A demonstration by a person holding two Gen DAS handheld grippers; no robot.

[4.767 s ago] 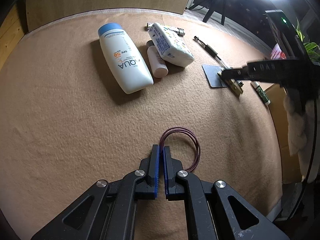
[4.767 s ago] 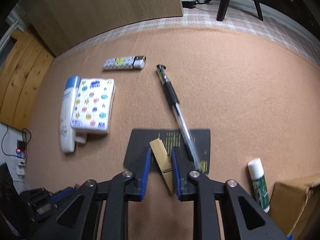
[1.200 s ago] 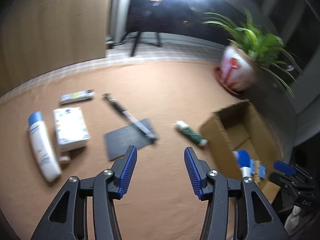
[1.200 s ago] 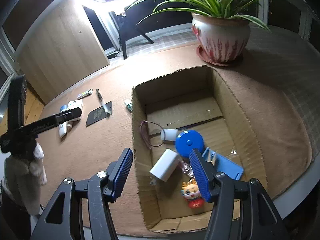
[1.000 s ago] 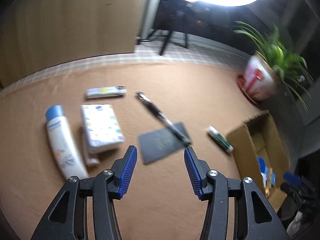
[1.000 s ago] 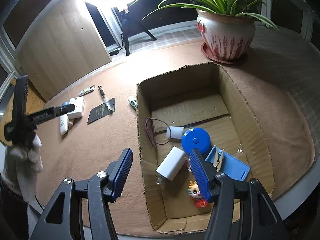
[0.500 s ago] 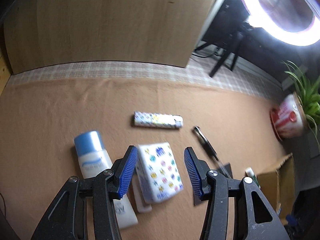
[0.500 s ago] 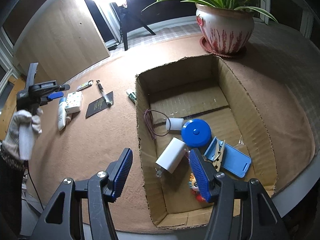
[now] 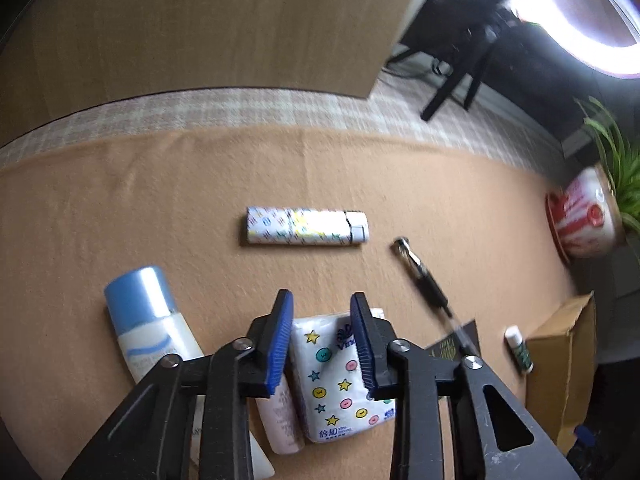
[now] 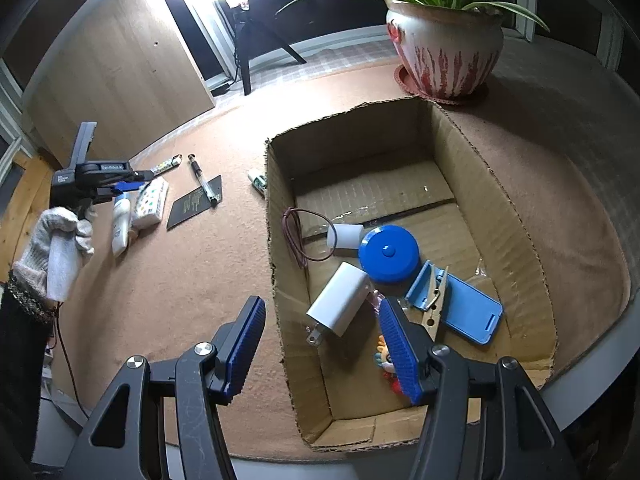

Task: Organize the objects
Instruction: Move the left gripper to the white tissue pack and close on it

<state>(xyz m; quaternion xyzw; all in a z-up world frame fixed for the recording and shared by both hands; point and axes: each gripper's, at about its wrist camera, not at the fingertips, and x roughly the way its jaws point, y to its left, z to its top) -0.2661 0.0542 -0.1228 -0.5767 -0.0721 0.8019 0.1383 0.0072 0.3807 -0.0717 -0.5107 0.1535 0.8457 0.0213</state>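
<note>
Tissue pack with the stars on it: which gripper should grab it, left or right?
Left. The left gripper is right over the tissue pack, closing around it. The right gripper hangs open by the cardboard box, far away.

White tissue pack (image 9: 340, 380) bears coloured stars and dots; bottle (image 9: 150, 328) white, blue-capped; cloth (image 9: 160, 208) tan.

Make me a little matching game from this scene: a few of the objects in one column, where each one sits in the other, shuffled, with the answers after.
Things
1. patterned white tissue pack
2. round blue tape measure
3. clear pen with black grip
4. green-and-white glue stick

Places
A. on the carpet just outside the cardboard box's wall
B. lying across the dark card
C. inside the cardboard box
D. between the closing jaws of the left gripper

Pairs: 1-D, 2-C, 3-B, 4-A
</note>
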